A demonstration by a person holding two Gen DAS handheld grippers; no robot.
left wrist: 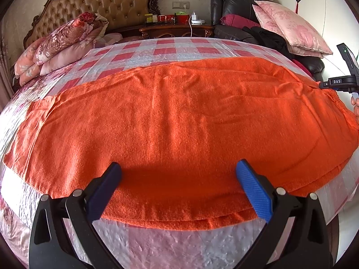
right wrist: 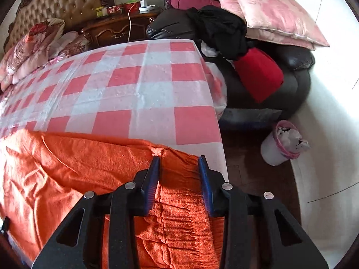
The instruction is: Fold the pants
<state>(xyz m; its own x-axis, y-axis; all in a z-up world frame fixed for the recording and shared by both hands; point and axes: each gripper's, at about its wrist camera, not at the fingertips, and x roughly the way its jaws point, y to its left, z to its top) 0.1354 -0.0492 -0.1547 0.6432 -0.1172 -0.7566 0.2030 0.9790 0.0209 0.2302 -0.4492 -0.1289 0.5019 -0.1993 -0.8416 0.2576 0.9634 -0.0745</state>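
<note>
Orange fleece pants [left wrist: 179, 116] are lying spread flat across the foot end of a bed [left wrist: 143, 51], on a red-and-white checked cover [right wrist: 139, 83], with the legs folded one over the other so that doubled edges are showing along the near side. The elastic waistband [right wrist: 181, 215] is lying at the right edge of the bed, its gathered ribbing bunching up; the leg cuffs are reaching toward the left edge. The left hand-held gripper [left wrist: 178, 168] is hovering over the near long edge of the pants with its blue-padded fingers [left wrist: 253, 190] standing wide apart and nothing between them. The right hand-held gripper [right wrist: 179, 159] is sitting over the waistband, its fingers [right wrist: 152, 177] standing at a moderate gap with the ribbed fabric running between them; whether the pads are actually pressing the cloth cannot be told from the wrist view. In the left wrist view this right hand-held gripper is appearing at the far right edge, touching the waistband corner. Floral quilts [left wrist: 62, 42] are lying stacked near the tufted headboard [left wrist: 103, 2]. A dark leather armchair [right wrist: 269, 85] beside the bed is carrying pink pillows [right wrist: 269, 11], a red cushion [right wrist: 258, 74] and dark clothing [right wrist: 222, 29]. A white waste bin [right wrist: 280, 143] with a pink liner is standing on the floor.
</note>
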